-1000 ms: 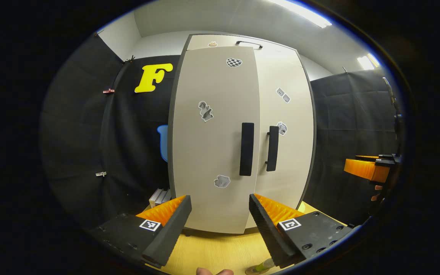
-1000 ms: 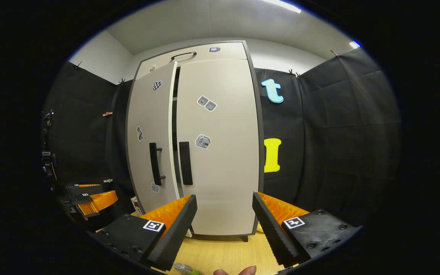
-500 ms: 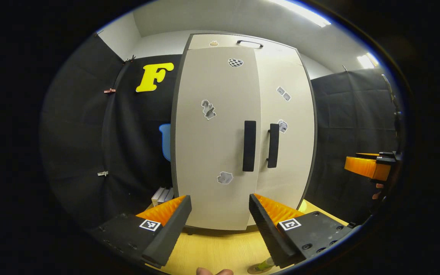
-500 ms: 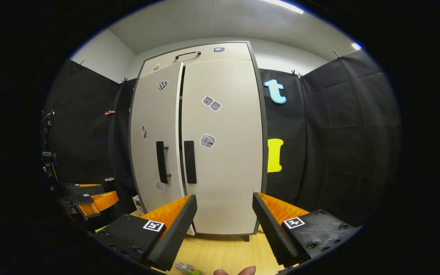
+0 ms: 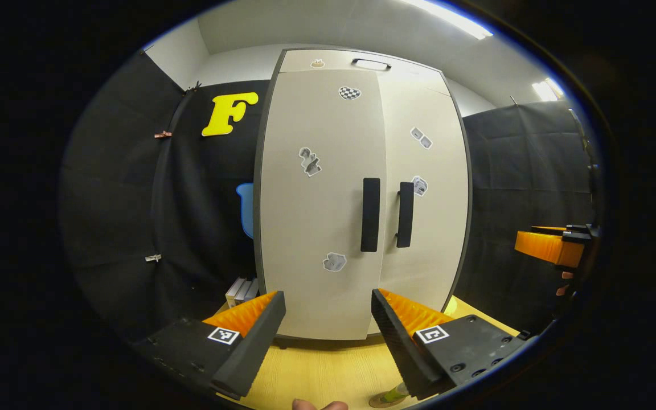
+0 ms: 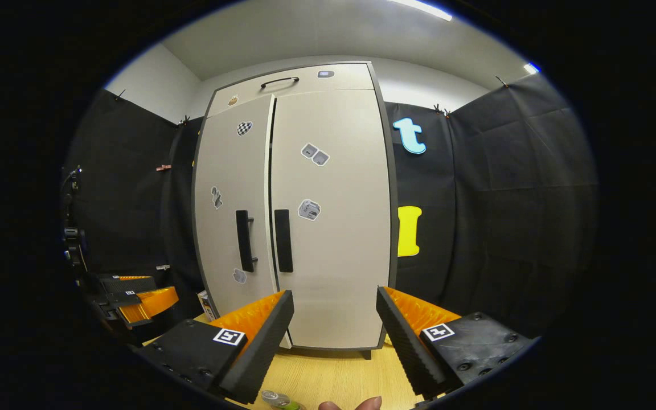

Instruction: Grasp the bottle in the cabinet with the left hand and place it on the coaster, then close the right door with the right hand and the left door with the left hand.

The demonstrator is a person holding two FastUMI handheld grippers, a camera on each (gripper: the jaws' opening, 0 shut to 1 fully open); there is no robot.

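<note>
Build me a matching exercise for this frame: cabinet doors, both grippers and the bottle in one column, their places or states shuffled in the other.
Things:
1. left door
2. right door
3. left gripper
4. bottle

States or places:
A. fingers apart, holding nothing
B. standing out a little from its neighbour, a dark slit along its edge
C. low on the wooden table, in front of the cabinet
D. flush with the cabinet frame

Pairs: 1-B, 2-D, 3-A, 4-C. The right gripper would also fit A.
</note>
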